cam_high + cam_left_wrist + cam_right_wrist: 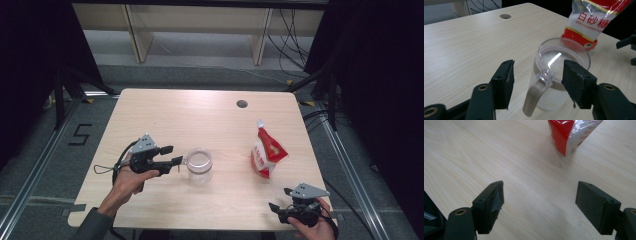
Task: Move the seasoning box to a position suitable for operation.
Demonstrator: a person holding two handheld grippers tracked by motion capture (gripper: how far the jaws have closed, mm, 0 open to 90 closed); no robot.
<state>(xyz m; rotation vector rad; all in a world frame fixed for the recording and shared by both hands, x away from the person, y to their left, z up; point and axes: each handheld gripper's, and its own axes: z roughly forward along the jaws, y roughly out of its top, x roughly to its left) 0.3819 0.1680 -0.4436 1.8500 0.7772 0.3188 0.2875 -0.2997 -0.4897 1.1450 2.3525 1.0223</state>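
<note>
surface: pale wood table [210, 107], cable hole [242, 104] upper right of centre, dark curtains both sides, shelving at top of frame
left gripper [172, 155]: left of centre in high view, jaws apart, pointing right at the mug handle; left gripper view has the handle between the pads with gaps on both sides, so nothing is grasped
mug [199, 165]: clear plastic, upright, centre of table; handle [541, 87] faces the left gripper
mug contents: white layer inside in left gripper view, looks like sugar; level hard to read through the glare
sugar bag [266, 152]: red and white, right of centre, standing tilted, well apart from the mug; top looks opened, can't confirm
right gripper [281, 199]: lower right corner, jaws wide apart, nothing between them, resting low near the table edge
progress: pour looks done judging by the white fill; left either approaching or letting go of the handle, can't tell which
hidden: bag top cropped in both gripper views; right hand cut off by the frame bottom
</note>
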